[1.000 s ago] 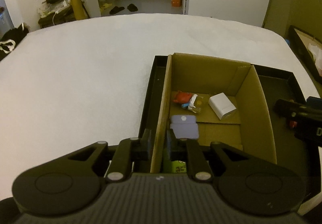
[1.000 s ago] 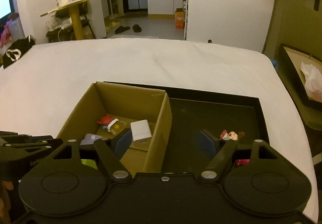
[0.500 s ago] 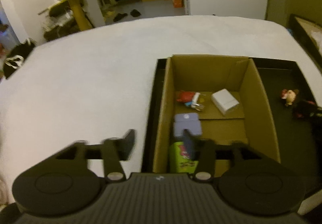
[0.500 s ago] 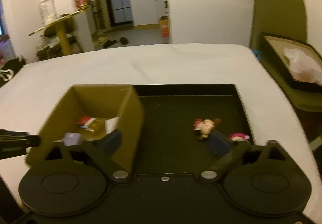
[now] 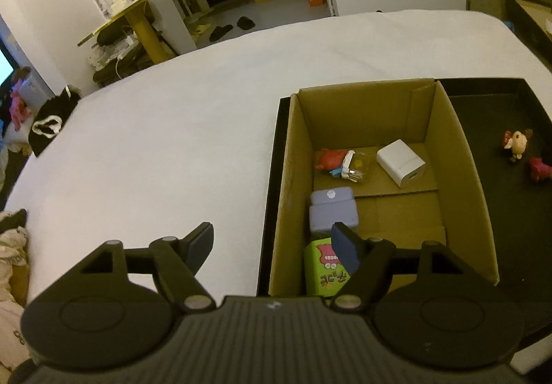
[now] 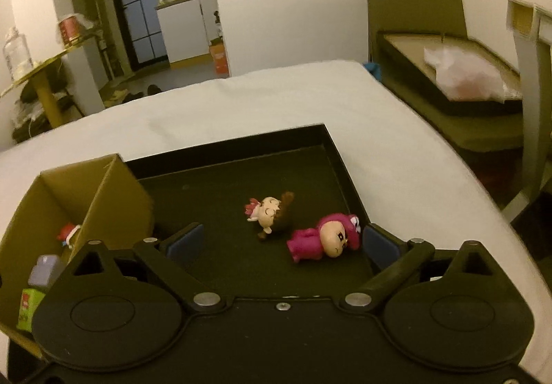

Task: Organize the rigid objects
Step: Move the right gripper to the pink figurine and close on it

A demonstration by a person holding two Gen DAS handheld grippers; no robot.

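Both claws apart over a brown cardboard box [image 5: 379, 177] in a black tray [image 6: 241, 173]
Left view: left claw [image 5: 272, 246] spread wide, empty; the box at 1 o'clock holds a white cube charger [image 5: 400, 162] and a green carton [image 5: 324, 272]. Right view: right claw [image 6: 283, 242] gaping; a pink-suited figurine [image 6: 324, 241] lies by its right finger, a brown-haired figurine [image 6: 270, 213] at 12 o'clock

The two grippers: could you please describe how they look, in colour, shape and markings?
The left gripper and the right gripper look alike: matte black bodies with two round discs, angular linkage arms joined by silver pivot pins, and jaws faced with dark blue pads. The left one's body is ribbed and dark grey in the middle; the right's is smooth with a small screw. No cables or sleeves show.
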